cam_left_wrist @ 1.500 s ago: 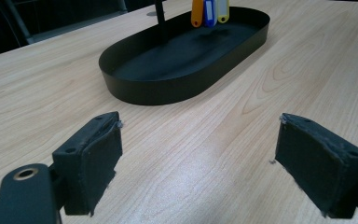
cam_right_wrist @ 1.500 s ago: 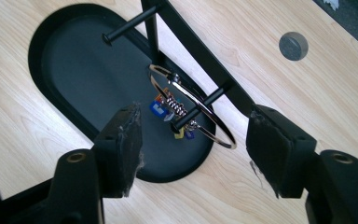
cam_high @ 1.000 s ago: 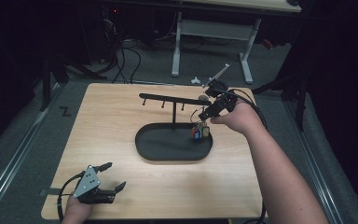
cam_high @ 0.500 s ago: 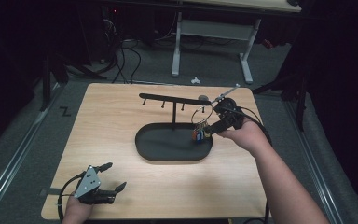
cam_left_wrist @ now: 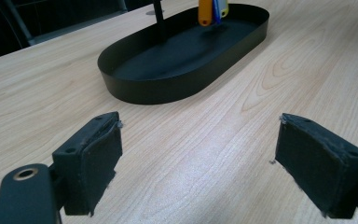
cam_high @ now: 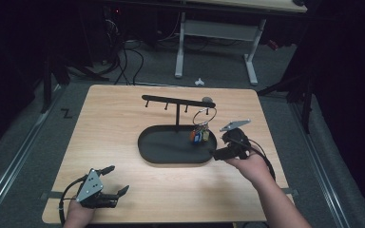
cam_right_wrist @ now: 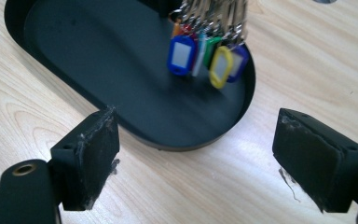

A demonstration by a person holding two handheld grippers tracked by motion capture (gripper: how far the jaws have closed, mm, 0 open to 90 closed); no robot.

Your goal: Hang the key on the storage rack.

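A black oval tray (cam_high: 161, 154) lies mid-table with a black hook rack (cam_high: 177, 101) rising from it. A key ring with several coloured tags (cam_high: 200, 132) hangs from the rack's right end, over the tray's right part. My right gripper (cam_high: 221, 145) is open just off the tray's right rim. Its own view shows the tags (cam_right_wrist: 205, 51) ahead, slightly blurred, and the tray rim (cam_right_wrist: 168, 140) between the open jaws (cam_right_wrist: 196, 158). My left gripper (cam_high: 115, 179) rests open near the front left edge. It faces the tray (cam_left_wrist: 182, 79) and holds nothing (cam_left_wrist: 207, 158).
The wooden table (cam_high: 114, 137) spreads bare to the left of the tray and in front of it. Behind the table stand a white desk frame (cam_high: 214, 28) and floor cables (cam_high: 123, 52). A small white object (cam_high: 199, 81) lies on the floor beyond the far edge.
My right gripper has drawn back from the rack's right end, down toward the tray's near right rim. The key ring stays hanging on the rack. The left gripper has not moved.
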